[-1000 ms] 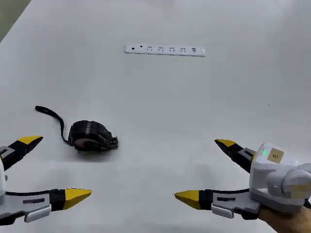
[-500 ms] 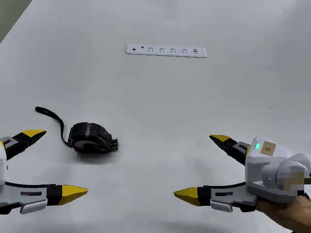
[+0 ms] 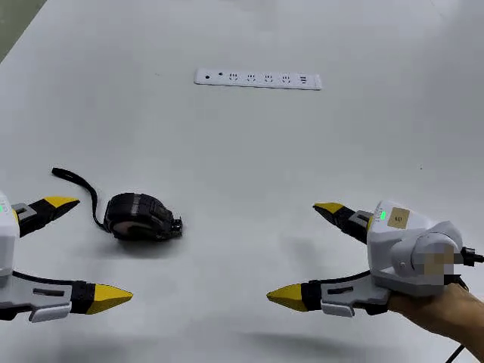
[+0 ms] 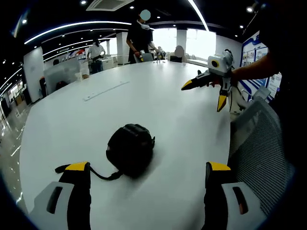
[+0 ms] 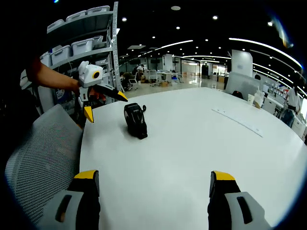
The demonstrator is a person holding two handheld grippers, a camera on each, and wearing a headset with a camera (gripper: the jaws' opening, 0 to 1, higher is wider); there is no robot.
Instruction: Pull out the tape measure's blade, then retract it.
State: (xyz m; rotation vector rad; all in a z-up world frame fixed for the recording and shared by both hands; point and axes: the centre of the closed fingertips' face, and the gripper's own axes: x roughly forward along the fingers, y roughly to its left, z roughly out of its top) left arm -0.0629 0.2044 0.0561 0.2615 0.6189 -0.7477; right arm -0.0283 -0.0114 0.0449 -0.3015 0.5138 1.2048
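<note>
Your left gripper [image 3: 92, 248] and right gripper [image 3: 299, 251]: jaws spread wide on both, nothing held. Tape measure [image 3: 141, 217] lies on the white table [image 3: 227, 151], blade in. Left gripper sits just near-left of it, right gripper well off to its right, power strip [image 3: 257, 79] far beyond it. Left gripper view adds people [image 4: 140, 36] standing past it. Right gripper view adds a shelf rack [image 5: 91, 33] behind it.

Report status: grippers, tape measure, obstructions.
Left gripper open, right gripper open, both empty. Tape measure untouched on table, blade retracted, by left gripper. Power strip well beyond, no obstruction.
</note>
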